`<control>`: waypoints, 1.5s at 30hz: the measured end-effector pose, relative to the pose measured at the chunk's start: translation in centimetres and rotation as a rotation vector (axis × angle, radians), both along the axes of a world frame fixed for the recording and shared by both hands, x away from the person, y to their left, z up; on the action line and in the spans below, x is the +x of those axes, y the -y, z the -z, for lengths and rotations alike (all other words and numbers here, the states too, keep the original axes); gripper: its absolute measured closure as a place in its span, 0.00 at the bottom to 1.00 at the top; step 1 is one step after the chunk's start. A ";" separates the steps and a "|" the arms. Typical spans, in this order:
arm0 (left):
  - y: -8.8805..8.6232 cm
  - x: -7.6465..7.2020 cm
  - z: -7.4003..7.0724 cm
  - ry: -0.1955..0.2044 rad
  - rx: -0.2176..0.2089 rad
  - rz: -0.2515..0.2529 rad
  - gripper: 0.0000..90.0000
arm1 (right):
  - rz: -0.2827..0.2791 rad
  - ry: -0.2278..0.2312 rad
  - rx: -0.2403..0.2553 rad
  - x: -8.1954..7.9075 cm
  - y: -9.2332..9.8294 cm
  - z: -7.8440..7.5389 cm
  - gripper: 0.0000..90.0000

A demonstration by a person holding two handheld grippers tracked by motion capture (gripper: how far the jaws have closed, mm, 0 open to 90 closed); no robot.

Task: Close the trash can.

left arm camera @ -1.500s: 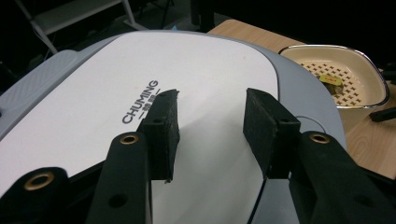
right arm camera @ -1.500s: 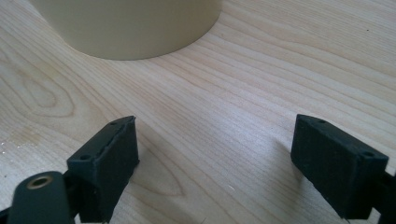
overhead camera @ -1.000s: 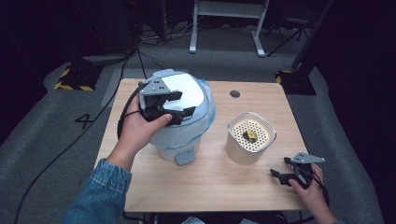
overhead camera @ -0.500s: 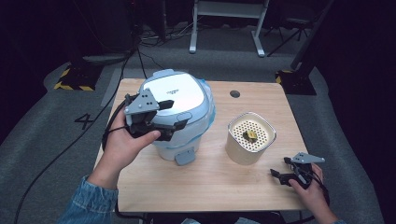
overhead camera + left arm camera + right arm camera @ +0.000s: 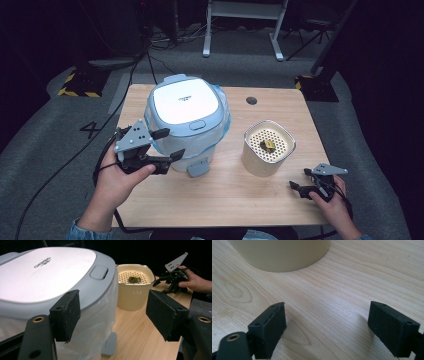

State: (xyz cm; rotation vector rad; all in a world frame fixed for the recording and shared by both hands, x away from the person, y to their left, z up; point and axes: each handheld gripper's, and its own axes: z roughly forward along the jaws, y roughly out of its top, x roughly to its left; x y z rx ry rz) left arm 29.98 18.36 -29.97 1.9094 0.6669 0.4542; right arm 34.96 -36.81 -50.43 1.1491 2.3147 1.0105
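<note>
Your left claw [image 5: 167,146] hangs released beside the rice cooker [image 5: 186,120], which stands lid-down on the tabletop [image 5: 225,200]; its jaws have just been opening with nothing between them. Your right claw [image 5: 299,184] rests spread and empty near the cream container [image 5: 268,147].

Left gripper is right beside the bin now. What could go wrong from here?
1. The open left gripper sits close against the white-lidded, blue-grey pedal bin; its fingers could snag the clear plastic liner.
2. A sideways push might slide the bin into the cream tub with the perforated insert.
3. The right gripper lies near that tub and could knock it.
</note>
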 end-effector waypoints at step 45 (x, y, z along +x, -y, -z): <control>-4.4 1.0 16.4 -0.273 0.168 -0.199 0.31 | 0.000 0.000 0.000 0.0 0.0 0.0 0.17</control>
